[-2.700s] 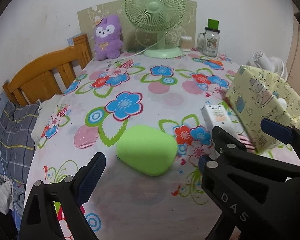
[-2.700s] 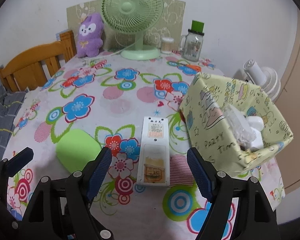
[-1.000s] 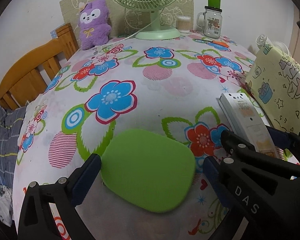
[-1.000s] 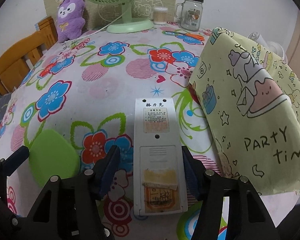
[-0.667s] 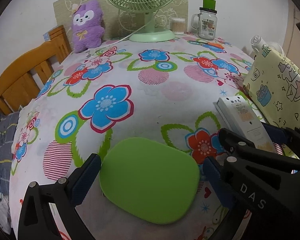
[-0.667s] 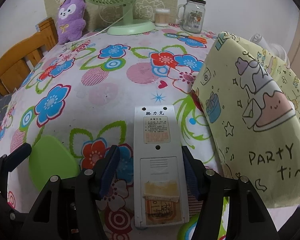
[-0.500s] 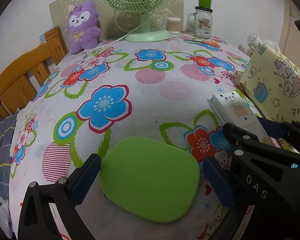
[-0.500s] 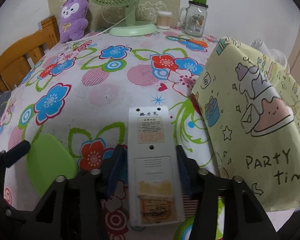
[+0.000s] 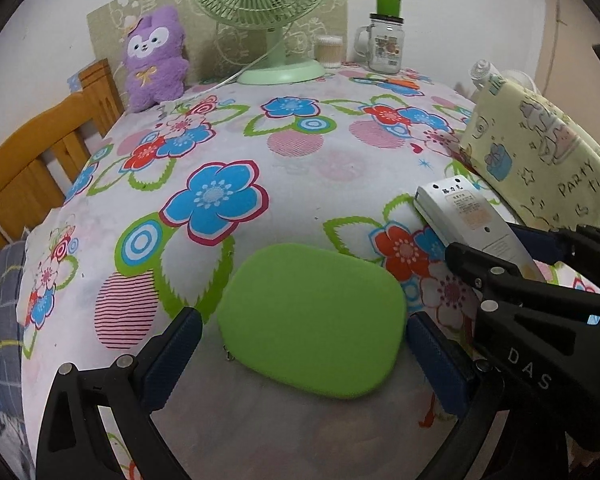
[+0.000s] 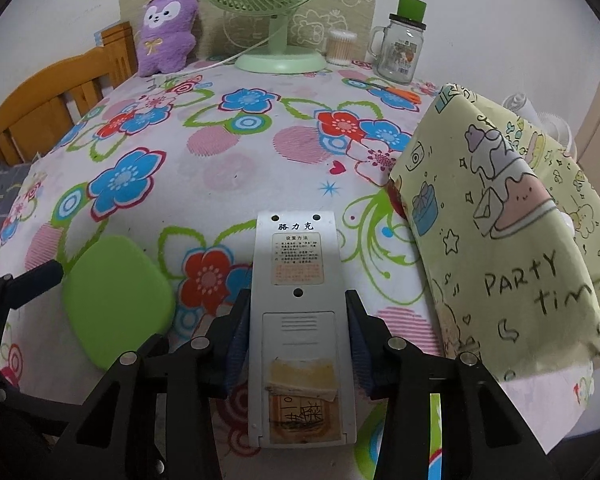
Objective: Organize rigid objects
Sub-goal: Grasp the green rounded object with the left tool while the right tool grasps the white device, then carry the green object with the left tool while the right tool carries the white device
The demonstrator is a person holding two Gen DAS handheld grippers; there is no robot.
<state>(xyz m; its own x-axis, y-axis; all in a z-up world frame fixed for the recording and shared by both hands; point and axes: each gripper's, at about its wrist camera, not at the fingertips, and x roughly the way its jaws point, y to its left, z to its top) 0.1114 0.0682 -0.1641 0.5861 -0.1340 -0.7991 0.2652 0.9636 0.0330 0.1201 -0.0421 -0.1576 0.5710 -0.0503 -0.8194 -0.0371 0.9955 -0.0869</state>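
Floral tablecloth (image 10: 228,176) | right hand-held gripper (image 10: 296,334) clamps remote (image 10: 300,320) | left hand-held gripper (image 9: 304,344) agape, "DAS" | bag (image 10: 508,240) "PARTY"

1. Case (image 9: 312,320) lies low centre on the table (image 9: 300,168), remote (image 10: 300,312) to its right.
2. Bag (image 10: 500,240) at right edge.
3. Fan (image 9: 268,20), plush (image 9: 154,56) and jar (image 9: 384,40) along the top.

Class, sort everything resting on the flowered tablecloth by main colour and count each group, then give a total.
Green: 2, the fan and the pad
Purple: 1, the plush toy
White: 1, the remote
Yellow: 1, the bag
Clear: 2, the jar and the swab tub
Orange: 1, the scissors
Total: 8
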